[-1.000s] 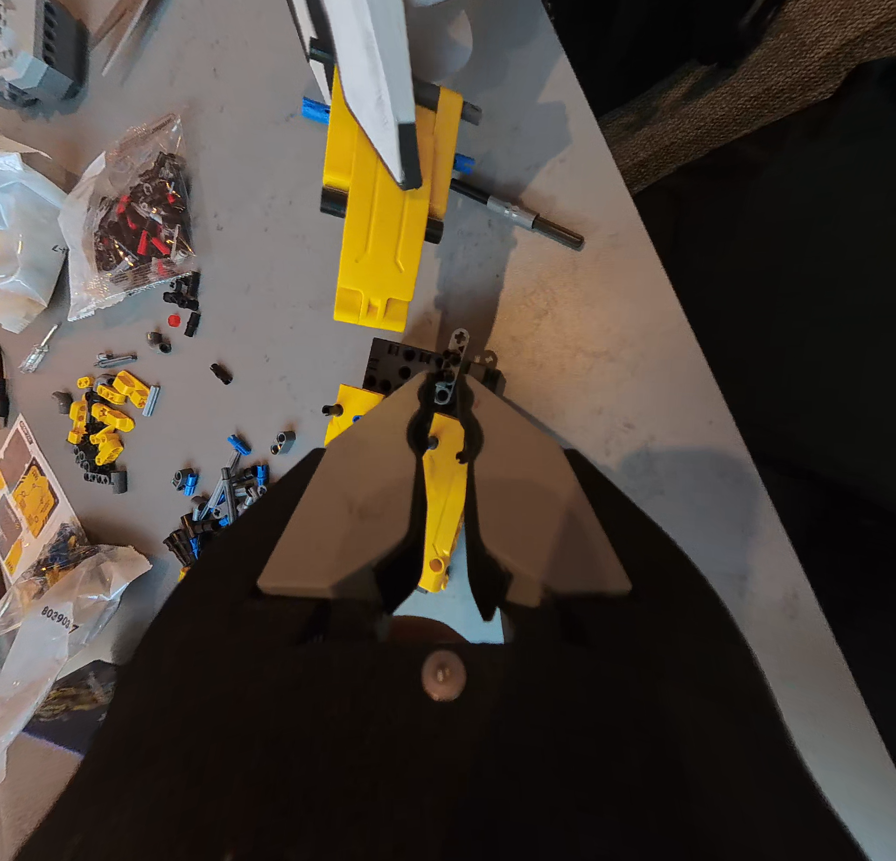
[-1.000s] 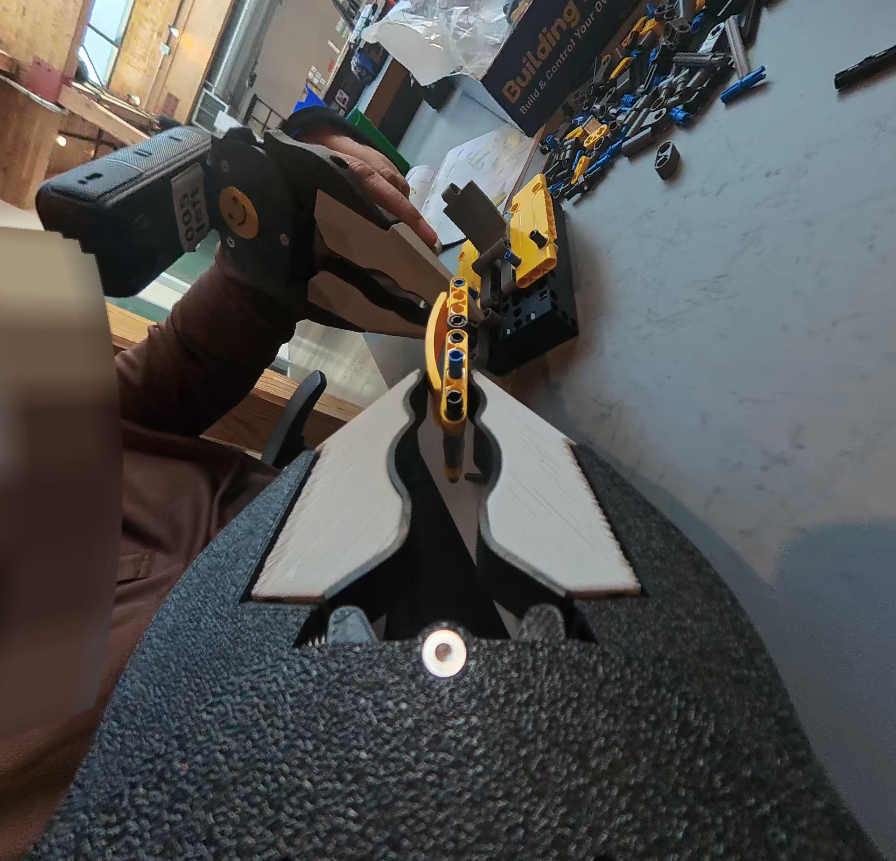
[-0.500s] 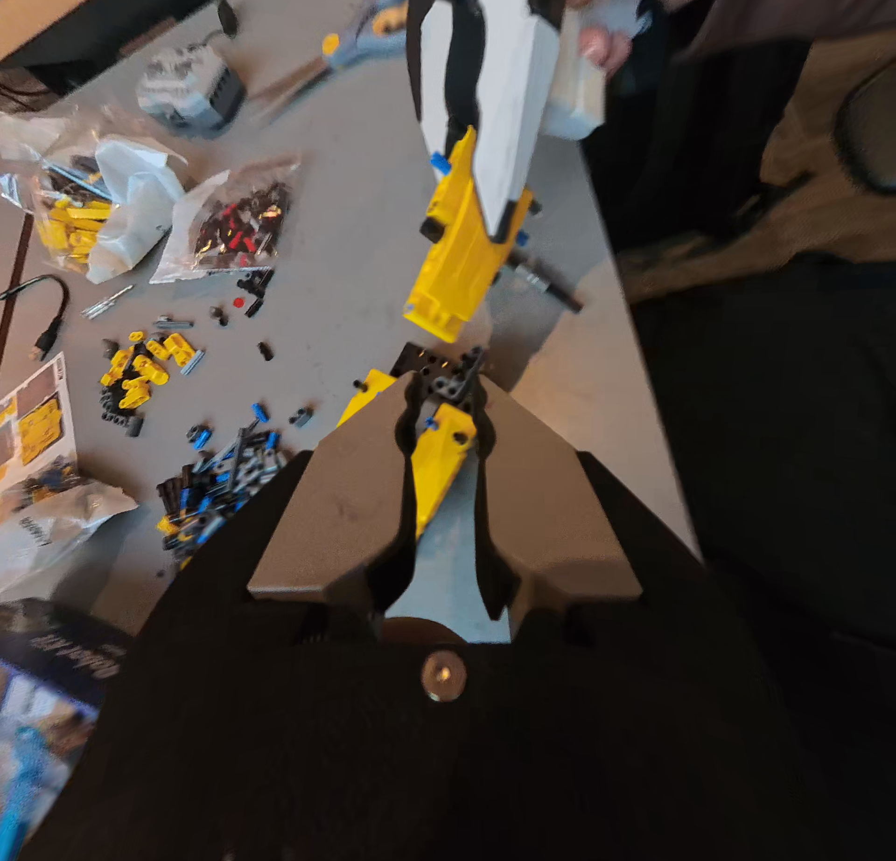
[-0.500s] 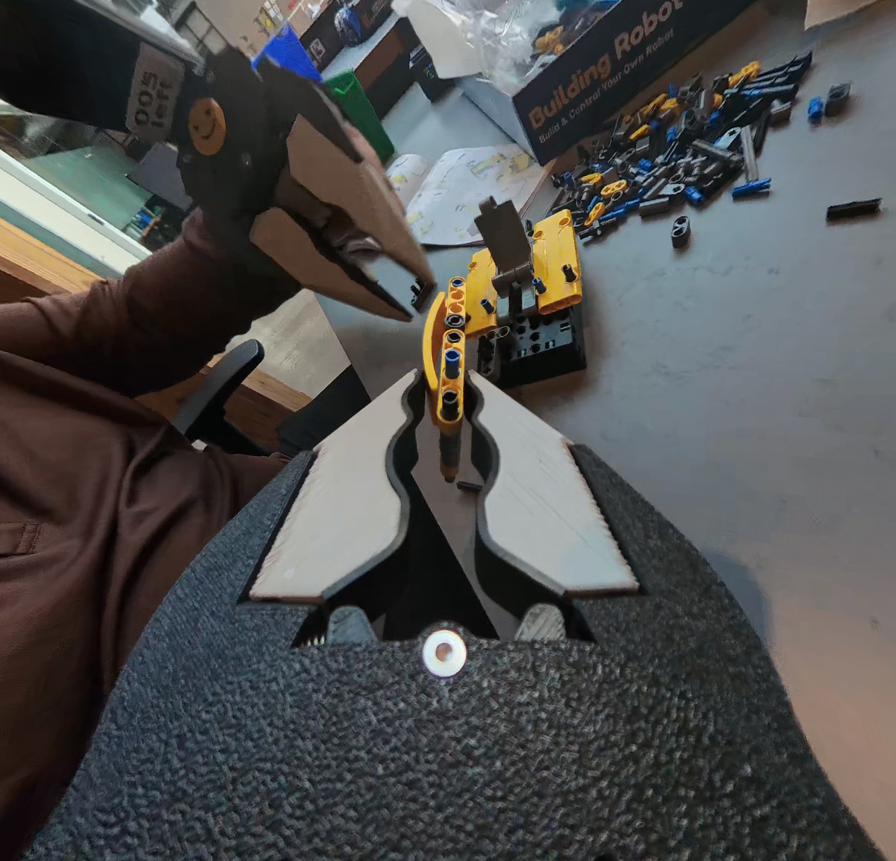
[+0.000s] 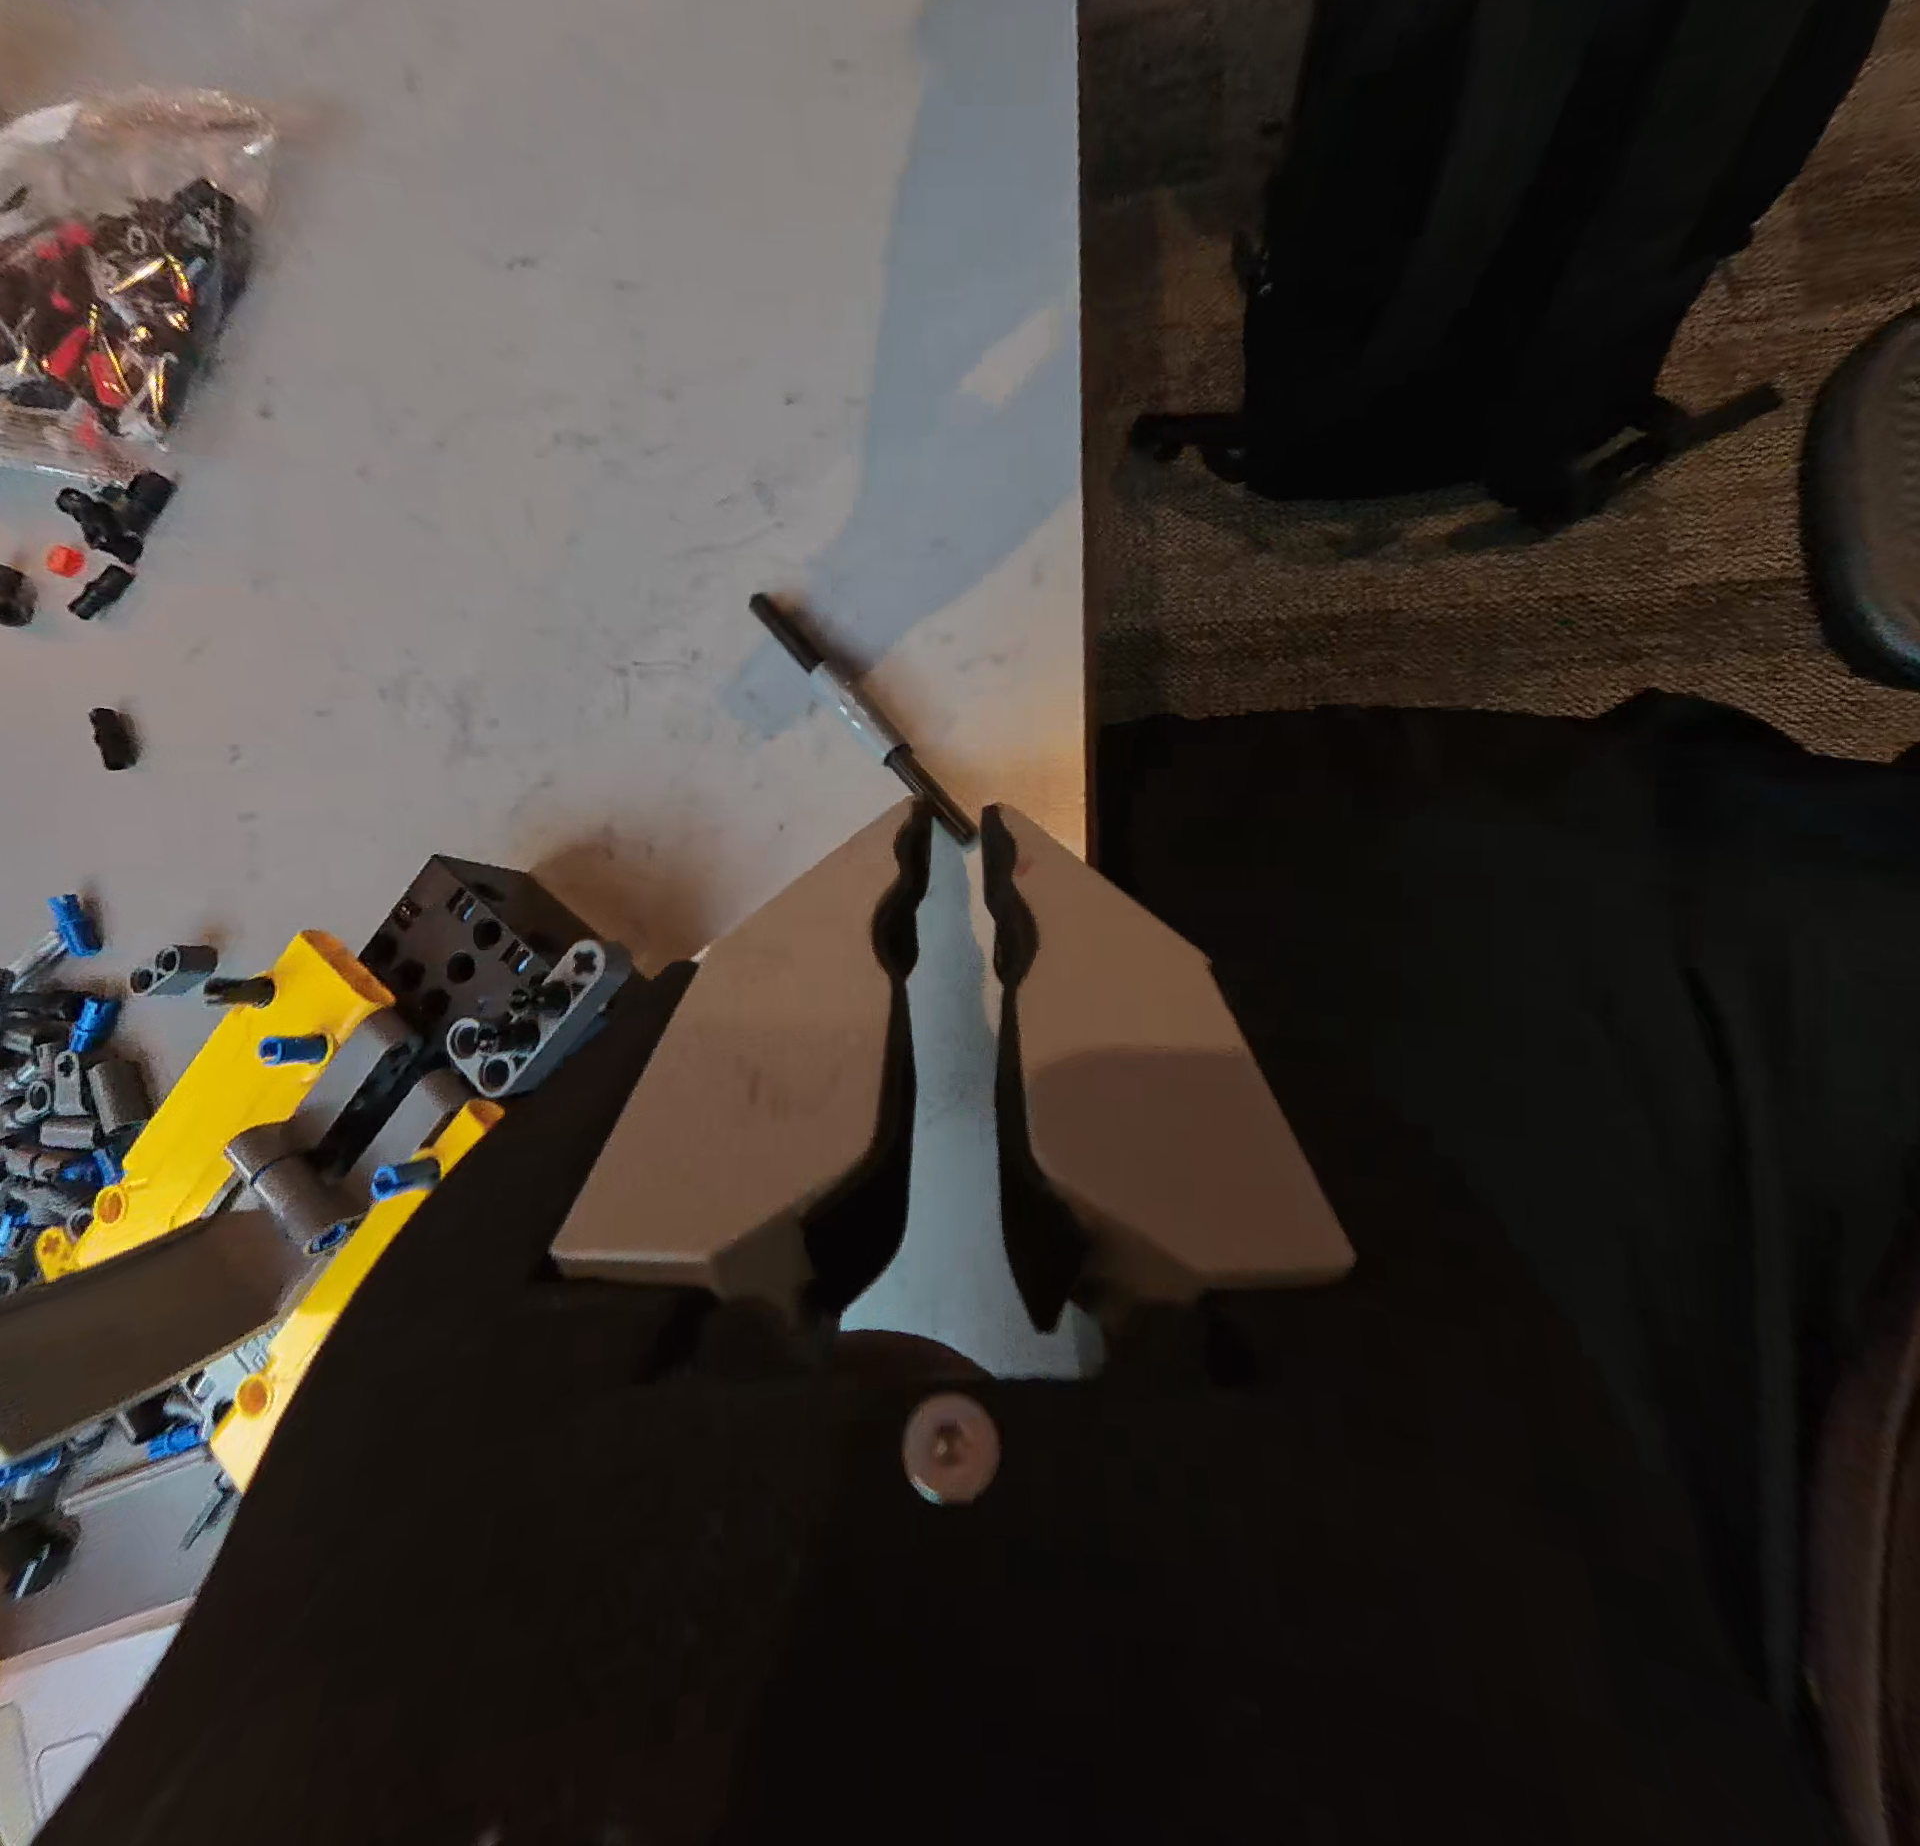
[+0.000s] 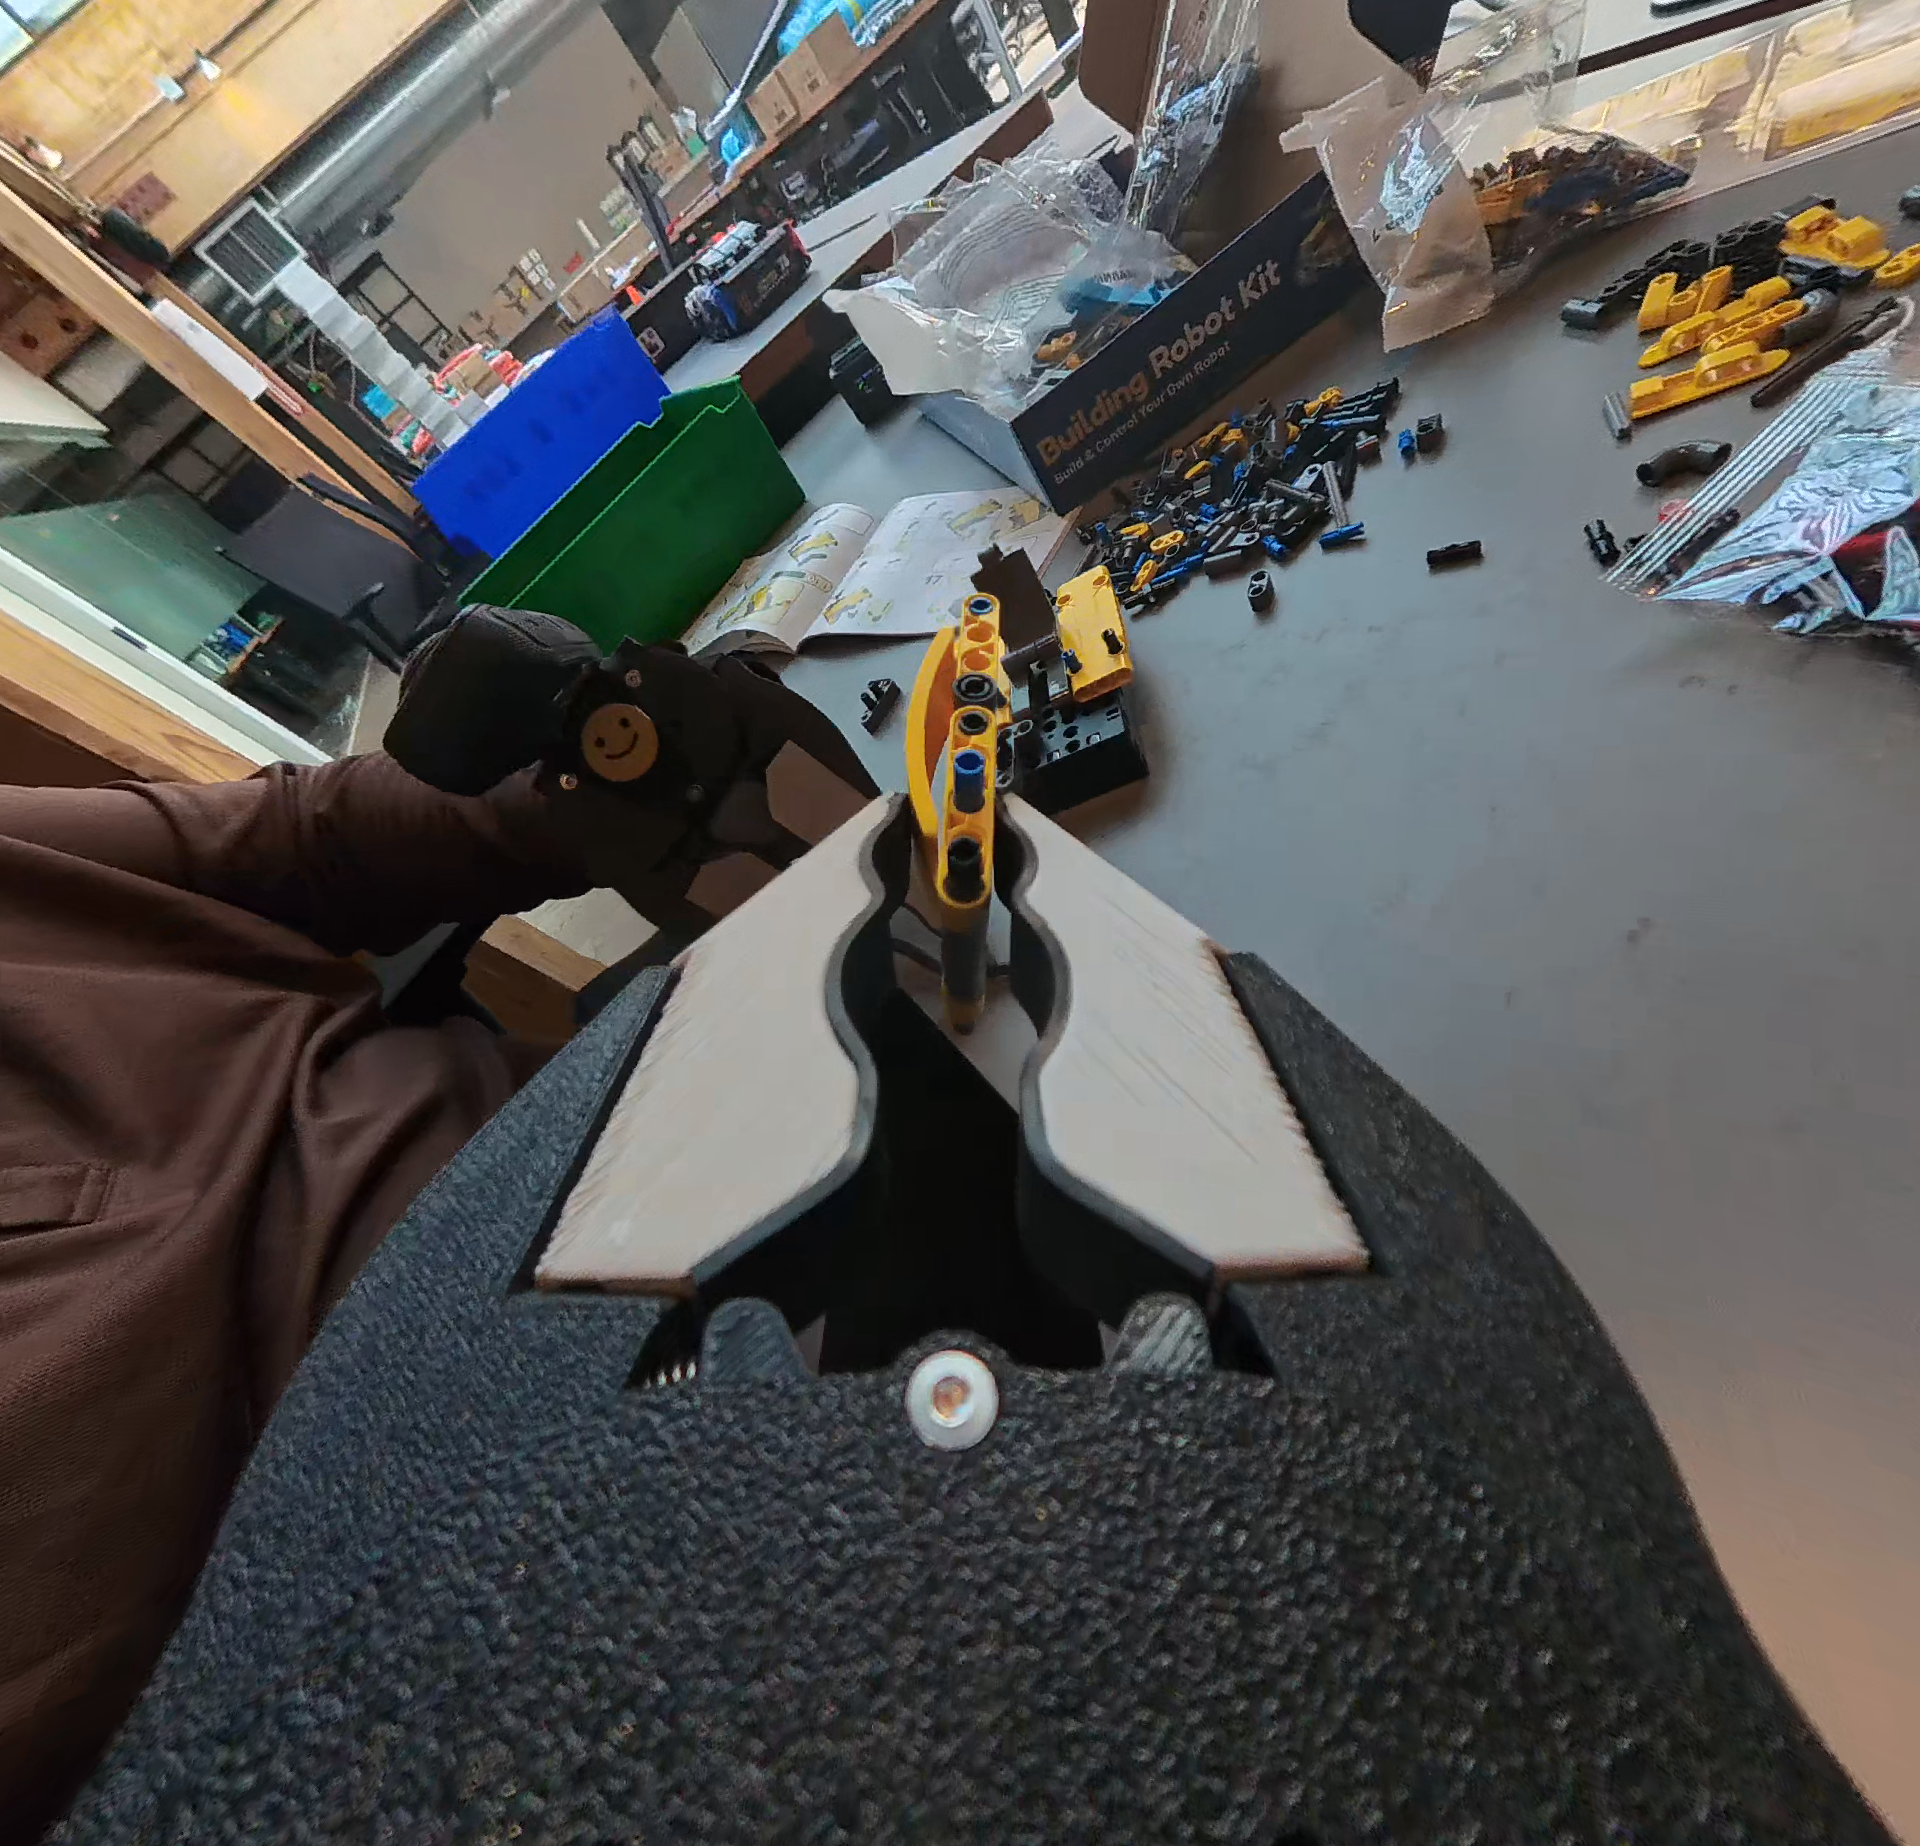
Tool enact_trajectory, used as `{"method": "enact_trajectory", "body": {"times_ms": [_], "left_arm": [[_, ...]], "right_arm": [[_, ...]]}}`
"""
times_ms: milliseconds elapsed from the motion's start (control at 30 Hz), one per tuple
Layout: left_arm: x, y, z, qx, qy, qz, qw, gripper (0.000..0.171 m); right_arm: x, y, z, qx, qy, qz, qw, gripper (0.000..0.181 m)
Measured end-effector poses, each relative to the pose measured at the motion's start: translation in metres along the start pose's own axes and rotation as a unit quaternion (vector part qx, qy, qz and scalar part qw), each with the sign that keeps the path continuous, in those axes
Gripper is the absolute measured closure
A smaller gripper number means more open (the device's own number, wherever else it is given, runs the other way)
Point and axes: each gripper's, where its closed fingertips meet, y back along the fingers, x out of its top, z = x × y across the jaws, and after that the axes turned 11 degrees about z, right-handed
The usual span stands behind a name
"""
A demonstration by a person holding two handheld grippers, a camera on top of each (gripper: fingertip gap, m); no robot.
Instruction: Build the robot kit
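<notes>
My left gripper (image 5: 948,822), jaws now empty and slightly spread, has swung to the black axle (image 5: 864,721) (worktop edge); right gripper (image 6: 948,820) still pinches the yellow panel (image 6: 961,747).

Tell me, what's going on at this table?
A person is working with a handheld gripper in each hand over scattered building-kit parts. The right gripper is clamped on a yellow beam piece. The left gripper is empty, slightly open, its tips at a black axle rod lying near the table edge.
</notes>
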Motion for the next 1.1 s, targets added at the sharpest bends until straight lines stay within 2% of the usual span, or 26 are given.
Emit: {"method": "enact_trajectory", "body": {"times_ms": [167,400,533,633,800,967,1100], "left_arm": [[0.007,-0.013,-0.010,0.023,-0.007,0.001,1.000,0.170],[0.021,-0.038,-0.032,0.065,0.019,0.009,0.998,0.171],[0.024,-0.039,-0.034,0.079,0.026,0.024,0.996,0.171],[0.029,-0.027,-0.033,0.077,0.031,0.062,0.995,0.171],[0.045,0.021,-0.031,0.063,0.059,0.145,0.986,0.165],[0.026,0.057,-0.046,0.079,0.063,0.146,0.984,0.162],[0.000,0.079,-0.033,0.052,0.068,0.133,0.987,0.160]], "right_arm": [[-0.004,0.012,0.002,0.002,-0.012,0.012,1.000,0.167],[-0.021,0.015,0.013,-0.022,0.000,-0.005,1.000,0.167],[-0.025,0.016,0.021,-0.033,-0.018,-0.006,0.999,0.167],[-0.025,0.014,0.024,-0.042,-0.017,-0.001,0.999,0.167],[-0.019,0.000,0.008,-0.034,0.022,0.022,0.999,0.167],[-0.022,-0.021,0.012,-0.059,0.051,0.013,0.997,0.167],[-0.007,-0.026,0.001,-0.049,0.047,0.047,0.997,0.167]]}}
